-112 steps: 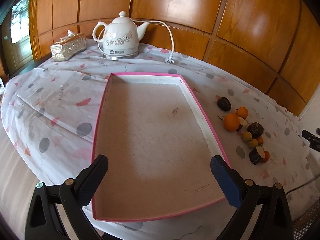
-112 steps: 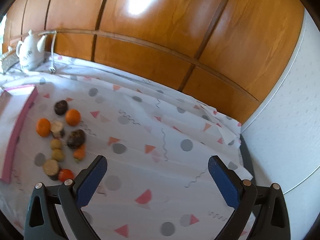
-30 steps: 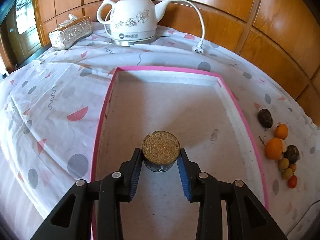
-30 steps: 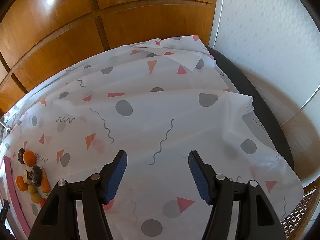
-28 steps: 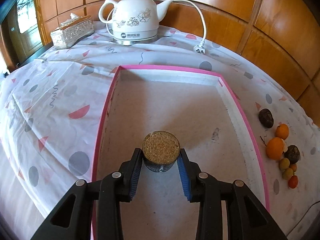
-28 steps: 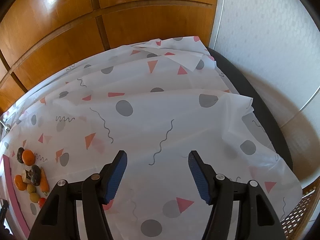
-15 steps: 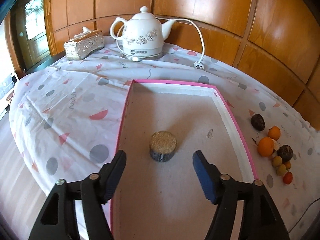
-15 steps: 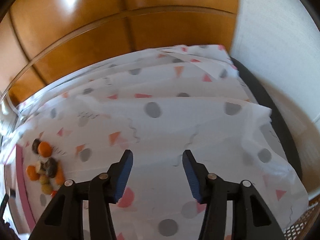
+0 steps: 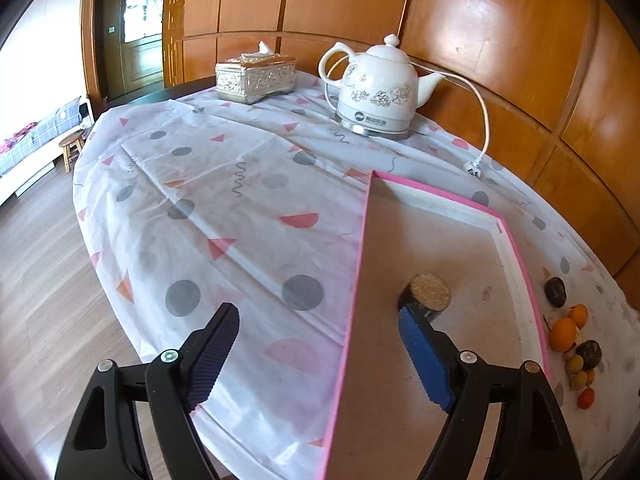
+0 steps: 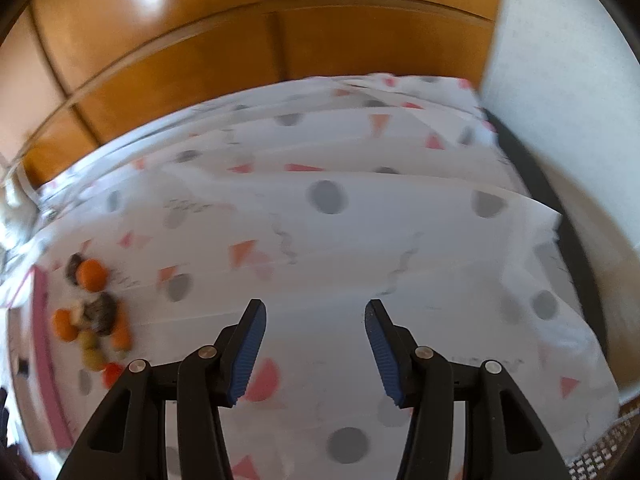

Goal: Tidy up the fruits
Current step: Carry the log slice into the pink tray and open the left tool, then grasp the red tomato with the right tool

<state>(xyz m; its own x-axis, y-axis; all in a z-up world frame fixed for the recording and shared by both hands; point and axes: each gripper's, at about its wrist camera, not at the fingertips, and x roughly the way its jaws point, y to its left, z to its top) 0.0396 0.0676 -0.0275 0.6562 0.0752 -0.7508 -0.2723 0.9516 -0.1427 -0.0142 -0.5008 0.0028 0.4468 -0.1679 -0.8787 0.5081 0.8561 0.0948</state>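
The left gripper (image 9: 318, 354) is hanging over the near edge of the pink tray (image 9: 516, 248), w/ its jaws opening wide & nothing between them. The round brown fruit slice (image 9: 430, 291) is sitting inside the tray, just past the blue right pad (image 9: 424, 356), not touching the other pad. The rest of the fruit pile (image 9: 572, 340) is lying on the spotty tablecloth (image 9: 224, 216), just outside the tray's right wall, so that wall is standing between pile & tray floor. A white kettle (image 9: 376, 92) w/ its cord (image 9: 482, 120) & a silver tissue box (image 9: 256, 76) are sitting at the back by the wood wall. The right gripper (image 10: 316, 344) is hanging over bare cloth, jaws partly apart, holding nothing. The fruit is sitting off to its left, blurry.
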